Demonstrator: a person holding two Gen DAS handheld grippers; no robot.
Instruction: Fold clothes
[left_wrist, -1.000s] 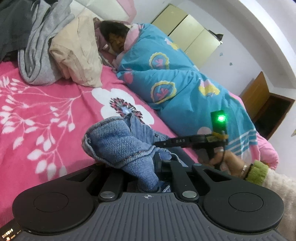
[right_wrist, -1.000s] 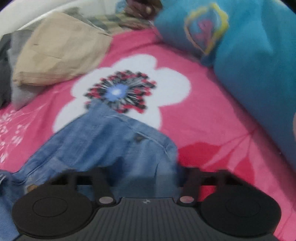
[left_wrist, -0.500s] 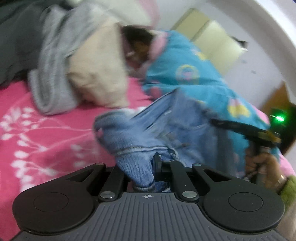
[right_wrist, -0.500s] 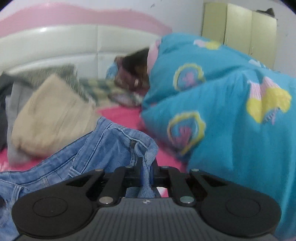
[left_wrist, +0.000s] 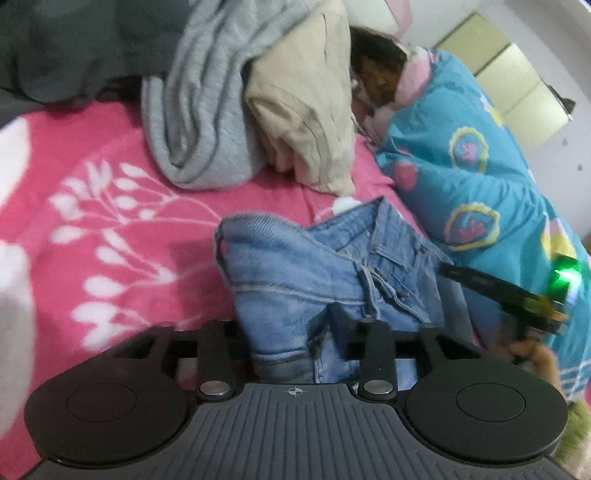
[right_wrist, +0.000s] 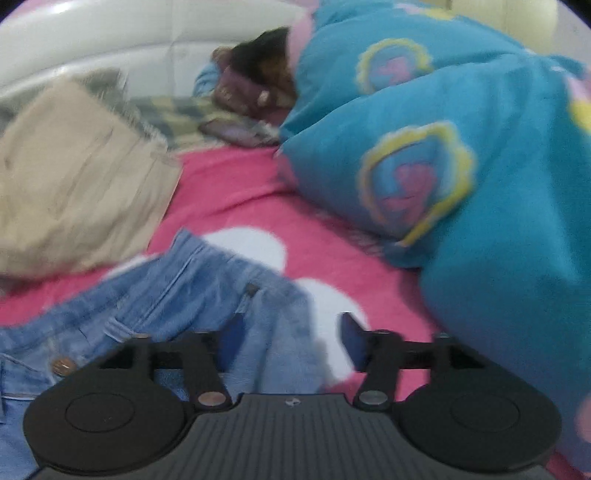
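On the pink bedspread (left_wrist: 110, 229) I see the jeans (left_wrist: 314, 266) lying bunched, just beside the blue quilt (right_wrist: 461, 166). My left gripper (left_wrist: 291, 332) is opening, denim loose between its jaws. My right gripper (right_wrist: 291, 339) is opening too, cloth between, unpinched.

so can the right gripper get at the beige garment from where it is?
Probably yes: the right gripper, jaws opening over the jeans, has the beige garment just beyond, nothing between but denim.
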